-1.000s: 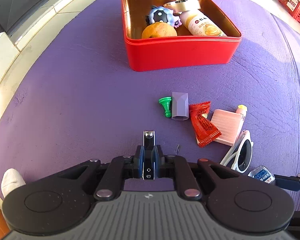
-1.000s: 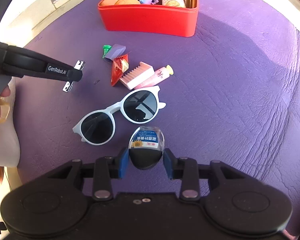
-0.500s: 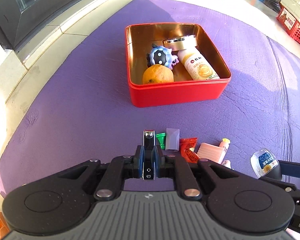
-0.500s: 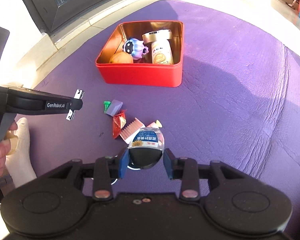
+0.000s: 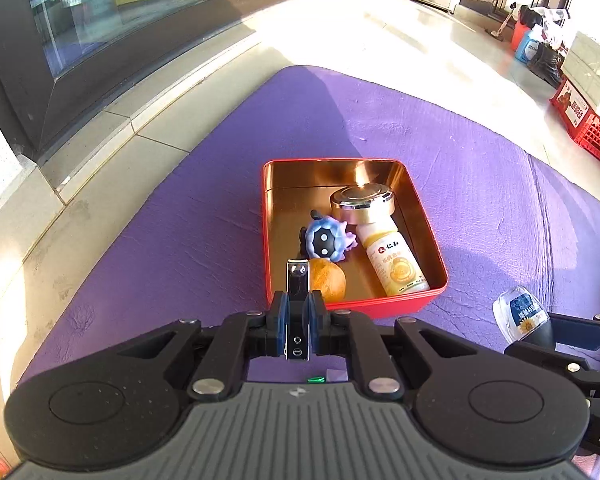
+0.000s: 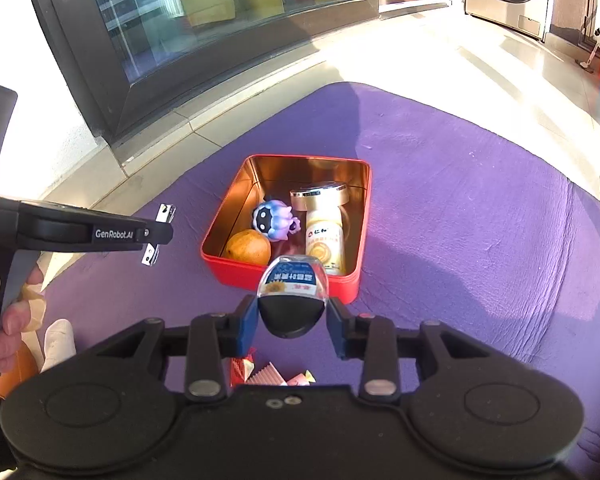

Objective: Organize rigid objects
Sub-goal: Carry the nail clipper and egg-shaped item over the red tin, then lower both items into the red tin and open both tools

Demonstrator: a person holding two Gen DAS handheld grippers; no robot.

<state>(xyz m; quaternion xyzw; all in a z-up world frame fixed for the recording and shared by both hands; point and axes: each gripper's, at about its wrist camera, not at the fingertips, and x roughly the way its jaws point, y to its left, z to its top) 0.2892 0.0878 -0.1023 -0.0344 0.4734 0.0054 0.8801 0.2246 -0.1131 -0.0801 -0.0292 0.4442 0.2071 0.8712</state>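
My left gripper (image 5: pixel 297 320) is shut on a metal nail clipper (image 5: pixel 298 280), held in the air just short of the near-left corner of the red tin (image 5: pixel 400 307). It also shows in the right wrist view (image 6: pixel 156 236). My right gripper (image 6: pixel 292 316) is shut on a small clear bottle with a black cap (image 6: pixel 294 280), held above the mat in front of the tin's (image 6: pixel 236 274) near wall. The tin holds an orange (image 5: pixel 328 280), a blue toy figure (image 5: pixel 324 240), a cream bottle (image 5: pixel 396 264) and a gold-lidded jar (image 5: pixel 362 202).
The tin sits on a purple mat (image 5: pixel 172 240). A red snack packet (image 6: pixel 242 370) and a pink comb (image 6: pixel 266 376) lie on the mat under my right gripper. A green piece (image 5: pixel 316 379) shows under my left gripper. Tiled floor and a window frame lie beyond.
Both grippers have risen and moved forward toward the red tin with their objects. The loose items on the mat have dropped out of sight below them.
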